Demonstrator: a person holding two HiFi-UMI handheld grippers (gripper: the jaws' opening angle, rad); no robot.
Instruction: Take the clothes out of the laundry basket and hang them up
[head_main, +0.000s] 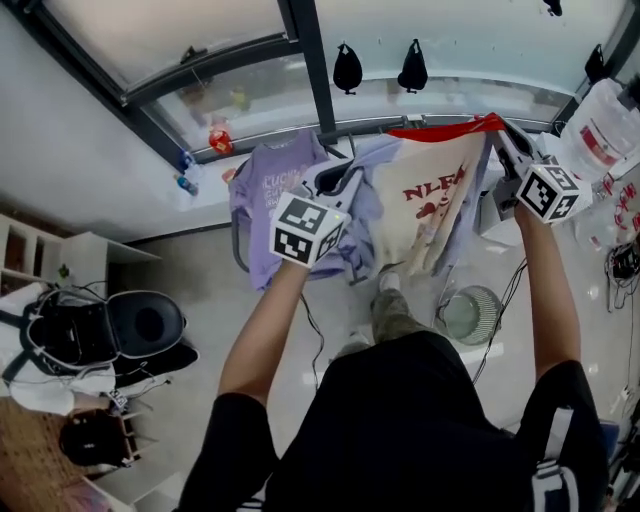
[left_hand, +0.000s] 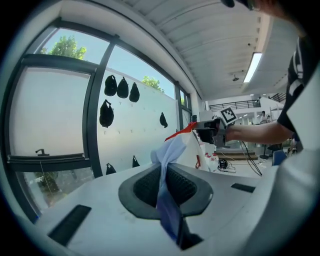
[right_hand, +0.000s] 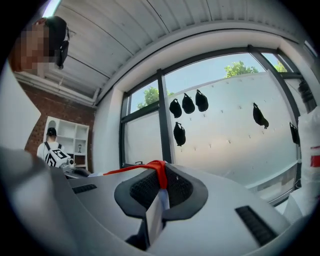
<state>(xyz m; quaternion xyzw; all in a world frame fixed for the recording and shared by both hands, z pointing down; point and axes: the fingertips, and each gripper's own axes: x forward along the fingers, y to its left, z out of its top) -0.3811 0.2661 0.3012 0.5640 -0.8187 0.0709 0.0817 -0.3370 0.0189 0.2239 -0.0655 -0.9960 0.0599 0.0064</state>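
A cream T-shirt (head_main: 432, 205) with red neck trim and red lettering hangs spread between my two grippers, in front of the metal rail (head_main: 440, 122) by the window. My left gripper (head_main: 345, 172) is shut on the shirt's left shoulder; in the left gripper view the bluish-white cloth (left_hand: 167, 160) runs down between the pads (left_hand: 145, 187). At the other shoulder my right gripper (head_main: 503, 138) is shut on the red trim (right_hand: 159, 175) and white cloth. A purple T-shirt (head_main: 272, 185) hangs on the rail to the left. The round wire laundry basket (head_main: 470, 313) stands on the floor below.
Black pouches (head_main: 347, 68) hang on the window glass above the rail. White plastic bags (head_main: 605, 125) sit at the right. A black seat and backpack (head_main: 135, 328) and a white shelf (head_main: 60, 262) stand at the left. A cable (head_main: 505, 300) trails across the floor.
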